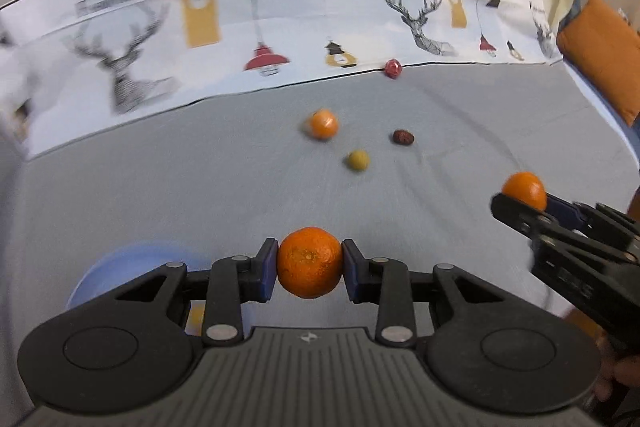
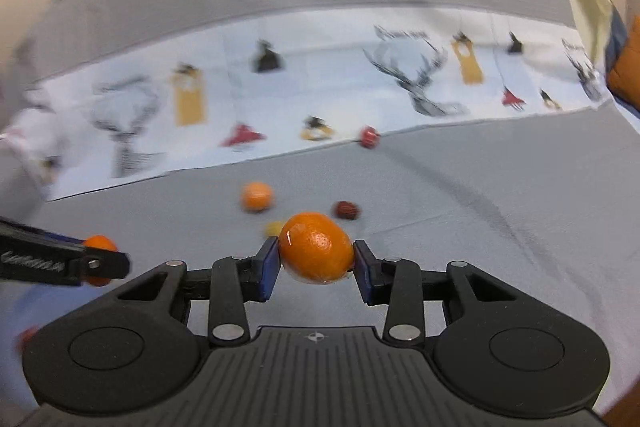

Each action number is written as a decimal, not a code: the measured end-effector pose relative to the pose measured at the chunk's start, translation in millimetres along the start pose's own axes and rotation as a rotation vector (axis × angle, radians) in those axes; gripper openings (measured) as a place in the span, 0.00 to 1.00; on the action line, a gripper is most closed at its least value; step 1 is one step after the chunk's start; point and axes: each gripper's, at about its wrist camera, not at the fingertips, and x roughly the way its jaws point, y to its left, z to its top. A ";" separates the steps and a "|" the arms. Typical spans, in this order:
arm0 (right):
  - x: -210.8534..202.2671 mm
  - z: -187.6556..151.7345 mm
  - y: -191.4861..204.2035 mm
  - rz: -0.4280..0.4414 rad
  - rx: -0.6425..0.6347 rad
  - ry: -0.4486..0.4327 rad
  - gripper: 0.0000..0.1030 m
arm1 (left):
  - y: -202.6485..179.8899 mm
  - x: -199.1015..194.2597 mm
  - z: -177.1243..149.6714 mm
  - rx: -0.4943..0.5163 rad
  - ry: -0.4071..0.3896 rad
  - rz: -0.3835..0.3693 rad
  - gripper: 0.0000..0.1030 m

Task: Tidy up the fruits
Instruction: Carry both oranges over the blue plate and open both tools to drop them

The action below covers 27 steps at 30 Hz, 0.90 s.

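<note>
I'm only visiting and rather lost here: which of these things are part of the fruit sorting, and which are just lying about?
Part of the job:
- orange in the left claw
- orange in the right claw
- loose orange
- yellow-green fruit
- dark red fruit
- red fruit
- blue bowl

Lying about:
- deer-print cloth
- orange cushion

Left gripper (image 1: 310,263): mandarin (image 1: 310,262) between pads, bowl (image 1: 120,267) below-left of it. Right gripper (image 2: 316,253), with its own mandarin (image 2: 316,247), sits to the right. On the bench (image 1: 200,195) ahead: third mandarin (image 1: 323,124), small fruit (image 1: 357,160) nearer, date (image 1: 403,137) right; candy (image 1: 393,68) farthest, at cloth (image 1: 240,39) edge.
</note>
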 end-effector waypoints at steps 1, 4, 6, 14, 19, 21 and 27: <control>-19.6 -2.8 7.3 0.028 -0.006 -0.003 0.39 | 2.7 -14.8 -8.5 -0.010 -0.001 0.004 0.36; -72.7 -15.2 28.1 0.088 -0.026 0.014 0.39 | 10.6 -56.8 -35.0 -0.025 -0.018 0.025 0.36; -100.4 -25.4 40.5 0.119 -0.033 0.031 0.39 | 17.5 -80.5 -52.2 -0.041 -0.024 0.050 0.36; -164.3 -53.9 79.8 0.167 -0.092 0.013 0.39 | 39.3 -147.1 -105.2 -0.090 -0.045 0.103 0.36; -182.4 -58.3 98.8 0.206 -0.170 -0.025 0.39 | 43.4 -178.3 -126.7 -0.115 -0.082 0.123 0.36; -190.3 -60.0 104.7 0.220 -0.202 -0.036 0.39 | 44.0 -187.7 -132.5 -0.128 -0.095 0.123 0.36; -205.4 -63.8 113.6 0.237 -0.235 -0.062 0.39 | 43.0 -208.3 -147.6 -0.143 -0.127 0.135 0.36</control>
